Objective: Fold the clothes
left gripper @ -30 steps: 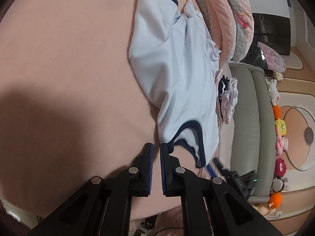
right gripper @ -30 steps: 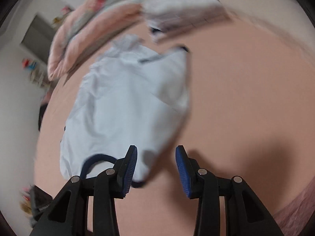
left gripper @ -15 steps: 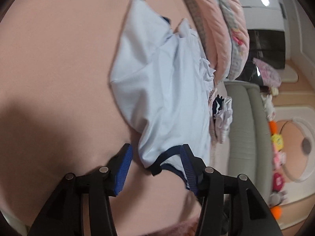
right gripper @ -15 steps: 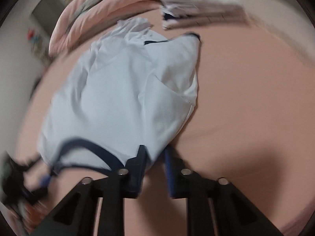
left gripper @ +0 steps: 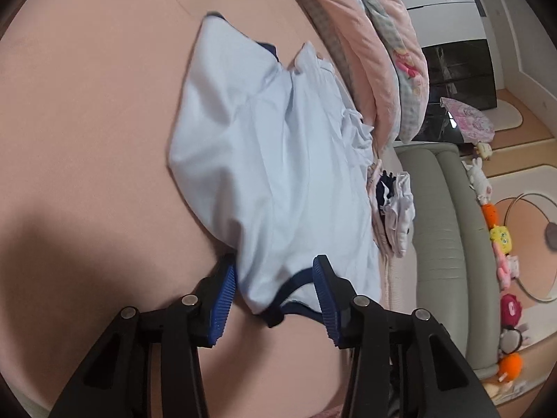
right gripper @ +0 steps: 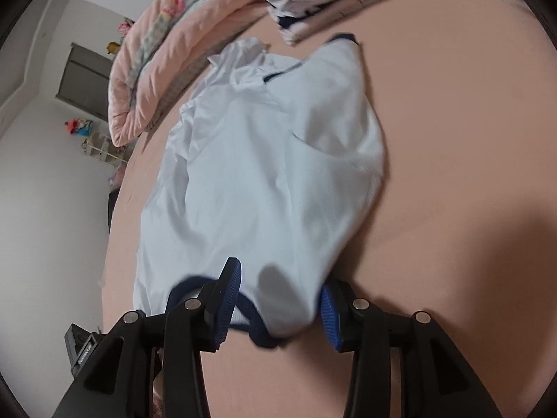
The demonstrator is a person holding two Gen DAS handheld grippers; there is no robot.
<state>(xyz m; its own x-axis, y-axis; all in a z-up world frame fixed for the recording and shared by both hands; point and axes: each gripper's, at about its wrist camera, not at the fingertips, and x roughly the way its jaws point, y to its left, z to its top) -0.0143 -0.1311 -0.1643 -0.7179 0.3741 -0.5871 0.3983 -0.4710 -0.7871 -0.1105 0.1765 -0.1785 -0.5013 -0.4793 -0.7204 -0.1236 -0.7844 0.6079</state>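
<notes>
Shirt (left gripper: 278, 174) near edge between jaws of left gripper (left gripper: 275, 299), closing; right gripper (right gripper: 278, 310), opening; neither gripping.

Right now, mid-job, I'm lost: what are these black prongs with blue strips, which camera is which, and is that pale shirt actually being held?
The black prongs are two hand-held grippers; a person carries one in each hand, and each has a wide-angle camera looking forward along its fingers. One picture is from the left gripper, the other from the right gripper, so both show the same scene from slightly different sides.

On the pink bed surface lies a light blue shirt with a dark navy neckline. Beyond it sit a rolled pink quilt and a stack of folded clothes.

Both grippers straddle the shirt's near edge. The left jaws have just been closing a little and the right ones opening; fabric is between each pair, but the blue pads do not look pressed on it. Nothing seems firmly held.
</notes>
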